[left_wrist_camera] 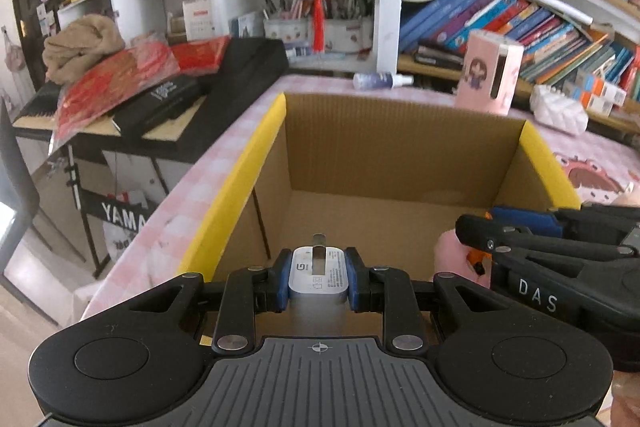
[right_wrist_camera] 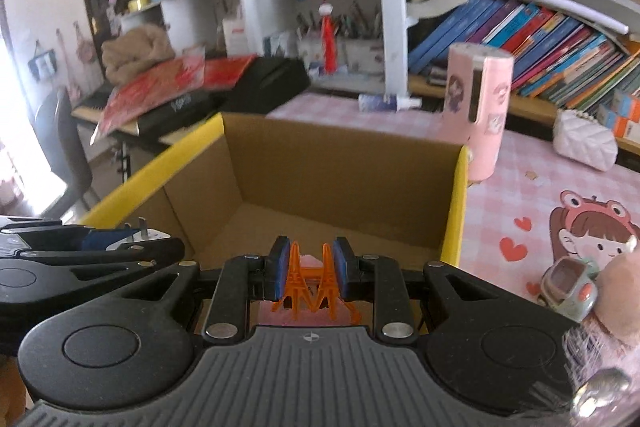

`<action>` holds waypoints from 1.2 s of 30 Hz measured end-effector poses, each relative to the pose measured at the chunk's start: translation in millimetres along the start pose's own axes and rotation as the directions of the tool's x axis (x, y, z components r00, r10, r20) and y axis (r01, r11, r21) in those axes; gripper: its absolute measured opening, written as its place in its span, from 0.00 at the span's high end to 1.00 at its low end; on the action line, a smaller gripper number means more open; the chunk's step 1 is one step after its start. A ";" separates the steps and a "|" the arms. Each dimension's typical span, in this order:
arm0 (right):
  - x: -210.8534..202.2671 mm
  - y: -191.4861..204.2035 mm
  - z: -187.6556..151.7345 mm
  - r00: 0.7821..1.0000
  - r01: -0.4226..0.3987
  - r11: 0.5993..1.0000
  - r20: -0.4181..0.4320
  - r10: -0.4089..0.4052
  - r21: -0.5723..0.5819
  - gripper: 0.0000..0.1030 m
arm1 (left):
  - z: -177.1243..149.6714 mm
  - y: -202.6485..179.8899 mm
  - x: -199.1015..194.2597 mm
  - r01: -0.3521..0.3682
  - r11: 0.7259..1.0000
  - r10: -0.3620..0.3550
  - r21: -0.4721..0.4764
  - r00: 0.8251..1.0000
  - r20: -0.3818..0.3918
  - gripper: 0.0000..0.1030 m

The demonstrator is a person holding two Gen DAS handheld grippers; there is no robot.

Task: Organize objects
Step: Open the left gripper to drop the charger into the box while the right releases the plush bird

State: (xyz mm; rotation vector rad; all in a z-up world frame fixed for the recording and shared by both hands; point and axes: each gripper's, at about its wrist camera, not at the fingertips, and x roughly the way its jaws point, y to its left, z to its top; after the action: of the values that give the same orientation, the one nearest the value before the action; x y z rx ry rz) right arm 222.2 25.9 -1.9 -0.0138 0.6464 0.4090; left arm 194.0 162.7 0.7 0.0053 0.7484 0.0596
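Cardboard box (left_wrist_camera: 400,155) with yellow-edged flaps is sitting open on the pink checked tablecloth (right_wrist_camera: 540,195). Left gripper (left_wrist_camera: 318,277) is squeezing a white charger plug (left_wrist_camera: 318,275), prongs pointing forward, over the box's near edge. Right gripper (right_wrist_camera: 308,273) is pinching an orange plastic clip (right_wrist_camera: 310,279) attached to something pink, right beside it over the box.

- I see daylight flooding in from my far left; it blows out to white at the right wrist view's left edge.
- Both fisheye views bend the bookshelf (left_wrist_camera: 520,27) ahead into curves, and the corners go dark.
- Ahead, the cardboard box (right_wrist_camera: 344,163) interior sits in soft shadow.
- Distant shelves look slightly soft and blurred.
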 end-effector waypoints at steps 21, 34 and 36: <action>15.4 -25.3 10.3 0.996 -0.076 0.981 -0.050 0.068 -0.181 0.78 | 1.2 -22.9 8.0 -0.030 0.999 0.030 0.014 0.999 -0.022 0.78; 16.3 -26.8 13.0 0.995 -0.097 0.974 -0.057 0.088 -0.204 0.73 | -1.2 -29.8 -0.6 -0.063 0.998 0.062 0.015 0.998 0.029 0.72; 12.9 -26.0 12.4 0.994 -0.103 0.972 -0.046 0.096 -0.209 0.68 | -1.7 -30.1 -6.0 -0.062 0.998 0.061 0.015 0.997 0.047 0.65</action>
State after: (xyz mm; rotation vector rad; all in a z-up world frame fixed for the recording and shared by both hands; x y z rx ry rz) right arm 248.5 8.4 -2.4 -0.1916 0.6381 0.5744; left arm 189.9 132.3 2.8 0.0452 0.7018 0.1113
